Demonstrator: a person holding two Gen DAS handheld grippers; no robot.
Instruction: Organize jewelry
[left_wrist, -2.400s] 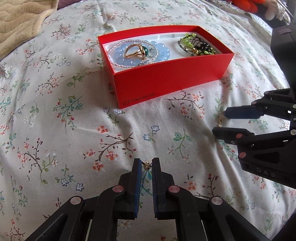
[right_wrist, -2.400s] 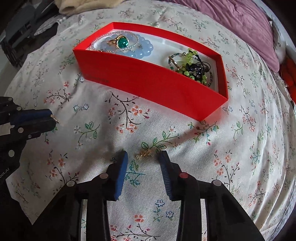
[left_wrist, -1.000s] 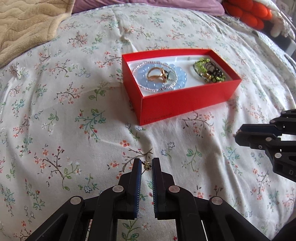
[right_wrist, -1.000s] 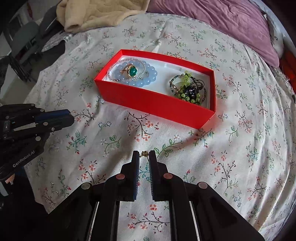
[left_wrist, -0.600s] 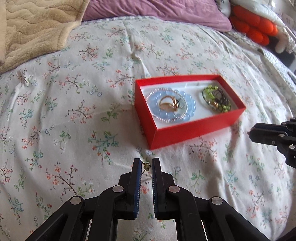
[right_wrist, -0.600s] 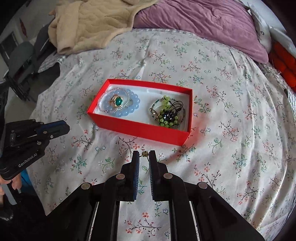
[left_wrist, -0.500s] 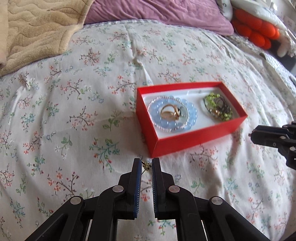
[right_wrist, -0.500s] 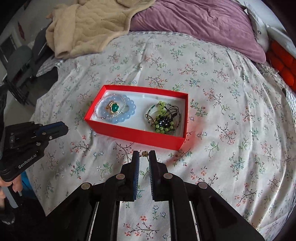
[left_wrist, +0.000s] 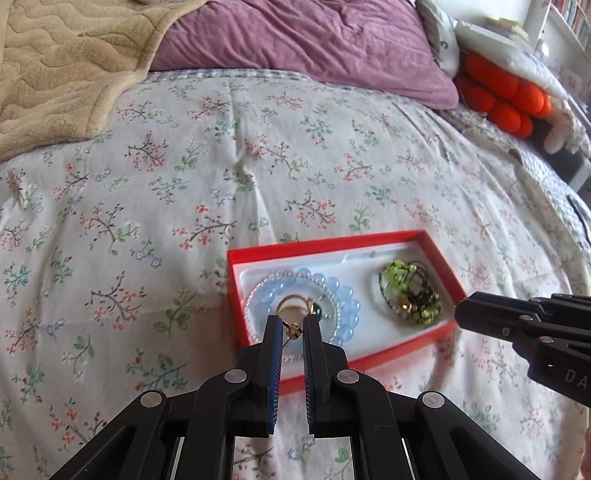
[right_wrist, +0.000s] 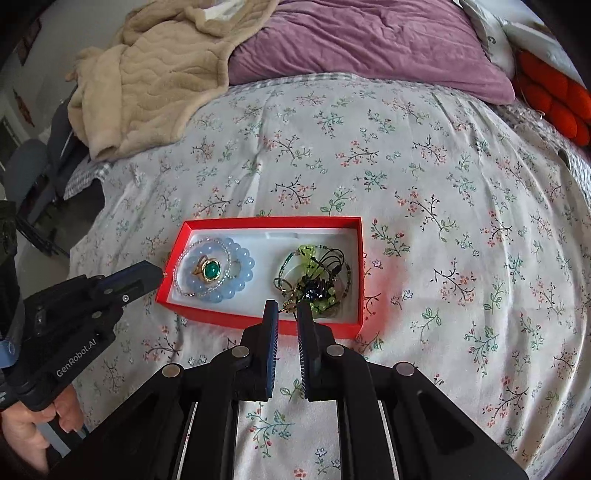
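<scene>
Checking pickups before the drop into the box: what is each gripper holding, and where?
Each holds a small gold earring at its fingertips: left gripper pinches one, right gripper the other. Which part is gripped cannot be told.

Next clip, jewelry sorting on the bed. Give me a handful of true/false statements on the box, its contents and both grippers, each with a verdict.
1. Each gripper pinches a small gold earring at its fingertips. True: left gripper holds a small gold earring; right gripper holds another.
2. The red box is closed with a lid. False: it is open, contents visible.
3. A green-stone ring lies inside the pale blue bead bracelet. True.
4. The green and black beaded tangle lies on the floral sheet. False: it is in the box.
5. A beige blanket covers the box. False: it is bunched at the far end of the bed.
</scene>
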